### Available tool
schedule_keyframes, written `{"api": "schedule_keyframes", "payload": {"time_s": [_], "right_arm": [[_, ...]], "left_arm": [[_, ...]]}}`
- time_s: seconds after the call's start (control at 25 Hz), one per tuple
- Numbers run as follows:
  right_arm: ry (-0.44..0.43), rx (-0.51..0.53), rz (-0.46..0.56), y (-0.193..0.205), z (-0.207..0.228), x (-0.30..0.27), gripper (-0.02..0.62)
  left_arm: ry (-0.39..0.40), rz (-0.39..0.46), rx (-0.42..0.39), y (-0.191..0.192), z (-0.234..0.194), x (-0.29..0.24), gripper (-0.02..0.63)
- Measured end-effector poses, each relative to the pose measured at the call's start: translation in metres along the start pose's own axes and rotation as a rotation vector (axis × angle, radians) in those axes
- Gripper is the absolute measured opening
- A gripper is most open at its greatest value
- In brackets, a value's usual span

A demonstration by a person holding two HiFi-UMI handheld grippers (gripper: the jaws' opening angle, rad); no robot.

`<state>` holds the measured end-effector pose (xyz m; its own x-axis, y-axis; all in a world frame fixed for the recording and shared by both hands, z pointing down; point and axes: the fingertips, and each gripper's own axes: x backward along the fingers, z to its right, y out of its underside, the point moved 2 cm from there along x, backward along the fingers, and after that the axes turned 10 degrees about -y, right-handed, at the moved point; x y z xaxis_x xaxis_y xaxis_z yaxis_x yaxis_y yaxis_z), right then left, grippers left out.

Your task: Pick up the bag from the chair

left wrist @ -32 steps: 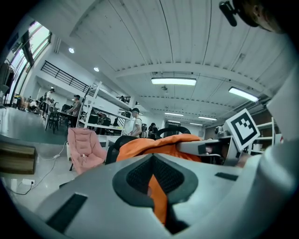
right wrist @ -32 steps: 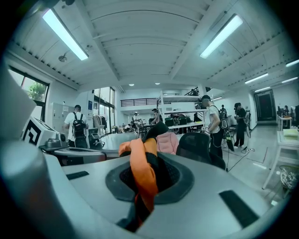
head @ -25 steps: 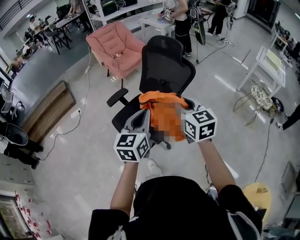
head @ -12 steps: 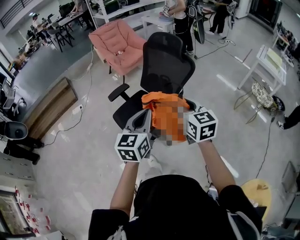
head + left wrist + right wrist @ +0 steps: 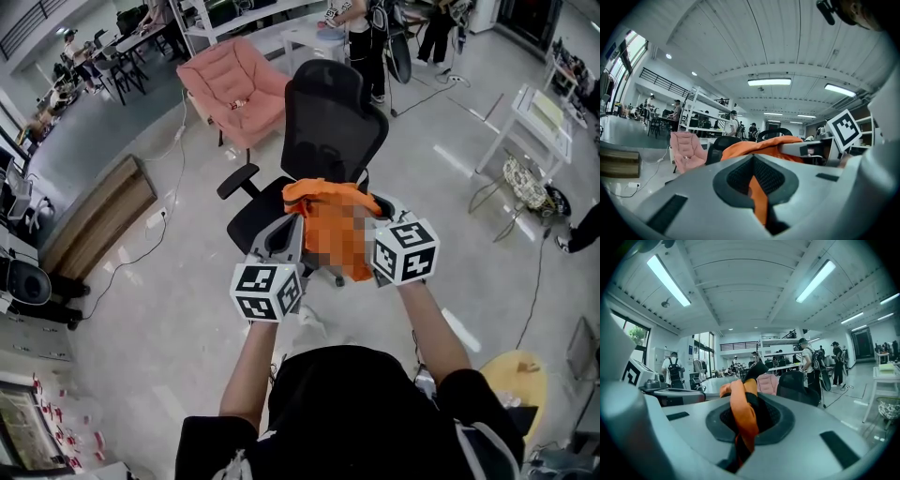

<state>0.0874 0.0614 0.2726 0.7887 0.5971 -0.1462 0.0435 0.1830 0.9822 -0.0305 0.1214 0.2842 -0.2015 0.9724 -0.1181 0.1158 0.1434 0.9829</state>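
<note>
An orange bag (image 5: 330,217) hangs in the air between my two grippers, above the seat of a black office chair (image 5: 330,131). My left gripper (image 5: 289,228) is shut on the bag's left side; orange fabric (image 5: 758,199) is pinched between its jaws. My right gripper (image 5: 375,217) is shut on an orange strap (image 5: 743,416) of the same bag. In the left gripper view the bag's bulk (image 5: 759,144) shows beyond the jaws, with the right gripper's marker cube (image 5: 843,129) behind it. A mosaic patch covers part of the bag in the head view.
A pink armchair (image 5: 234,89) stands behind the black chair. A wooden bench (image 5: 94,216) lies at the left, white tables (image 5: 539,117) at the right. People stand at the far end of the room. Cables run over the grey floor.
The bag stays held in both grippers, at about the same place in the view. The chair and the room have shifted slightly as the head camera moved.
</note>
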Motion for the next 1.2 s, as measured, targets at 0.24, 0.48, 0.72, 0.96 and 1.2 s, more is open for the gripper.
{"api": "schedule_keyframes", "payload": {"time_s": [0.24, 0.48, 0.72, 0.96, 1.2], "right_arm": [[0.004, 0.005, 0.004, 0.001, -0.006, 0.008, 0.015], [-0.004, 0.012, 0.006, -0.001, -0.010, 0.013, 0.015], [-0.008, 0.012, 0.004, 0.001, -0.013, 0.019, 0.015], [-0.017, 0.009, 0.005, 0.001, -0.016, 0.017, 0.015], [-0.023, 0.006, 0.009, 0.002, -0.017, 0.019, 0.015]], "left_arm": [[0.025, -0.005, -0.017, 0.002, 0.011, 0.005, 0.008], [0.038, -0.002, -0.025, 0.001, 0.017, 0.007, 0.008], [0.041, 0.002, -0.025, 0.002, 0.022, 0.010, 0.008], [0.041, -0.001, 0.009, 0.003, 0.018, 0.012, 0.008], [0.037, 0.002, -0.001, 0.003, 0.021, 0.014, 0.008]]}}
